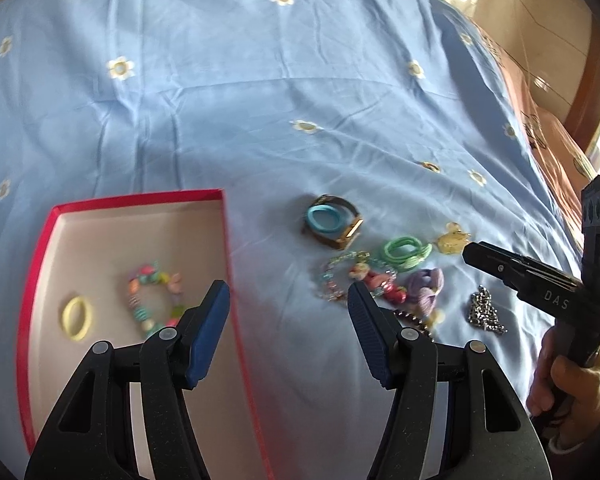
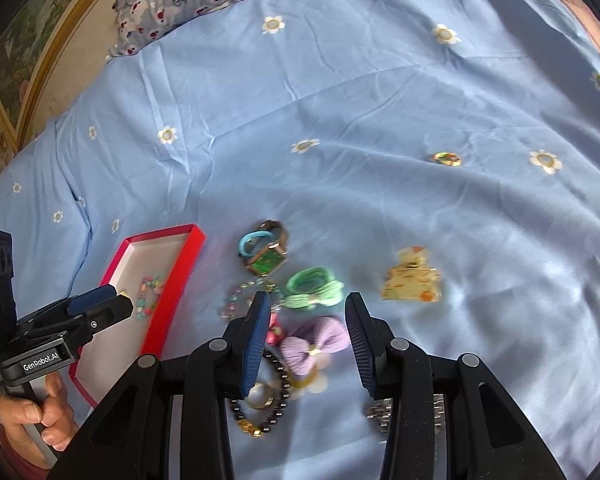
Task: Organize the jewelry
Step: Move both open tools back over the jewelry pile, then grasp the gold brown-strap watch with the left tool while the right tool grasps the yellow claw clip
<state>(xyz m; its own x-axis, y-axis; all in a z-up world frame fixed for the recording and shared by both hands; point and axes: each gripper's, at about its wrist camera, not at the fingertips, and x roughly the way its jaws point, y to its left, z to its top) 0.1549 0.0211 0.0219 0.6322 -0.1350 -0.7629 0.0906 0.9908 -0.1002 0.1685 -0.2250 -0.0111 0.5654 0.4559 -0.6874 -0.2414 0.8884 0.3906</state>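
on the blue flowered bedsheet (image 2: 340, 128), loose jewelry lies in a tight cluster just right of a red box (image 1: 40, 264). box holds two pieces so far: a bead bracelet (image 1: 154, 300) and a yellow ring band (image 1: 76, 317), lying apart on the white floor.

cluster, near to far: purple bow (image 2: 314, 344), green hair ties (image 2: 314, 284), pale bead bracelet (image 2: 246, 298) partly under them, a watch (image 2: 270, 254) with a blue hair tie (image 2: 252, 240) resting on it. dark bead string (image 2: 278, 392) with a gold ring (image 2: 260, 394) inside its loop sits low, touching the bow's edge. yellow hair claw (image 2: 412, 280) lies apart to the right; silver chain (image 1: 485, 312) bunched nearest the right tool. one small shiny piece (image 2: 446, 159) well away, farther up the sheet.

right gripper (image 2: 308, 332) hangs over the bow, jaws spread wide, nothing between them. left gripper (image 1: 288, 320) is also spread wide and empty, straddling the box's right wall.

judgement: sorting is early, most pieces still outside. bow looks the likely next pick.

risks:
- pieces overlap; closing on the bow may snag the dark bead string or pink beads beside it and drag the pile.
- sheet is soft and wrinkled; pressing down could pinch cloth with the item.
- left tool's finger over the box wall could tip or shove the light box if lowered.
- small far piece is easy to miss.
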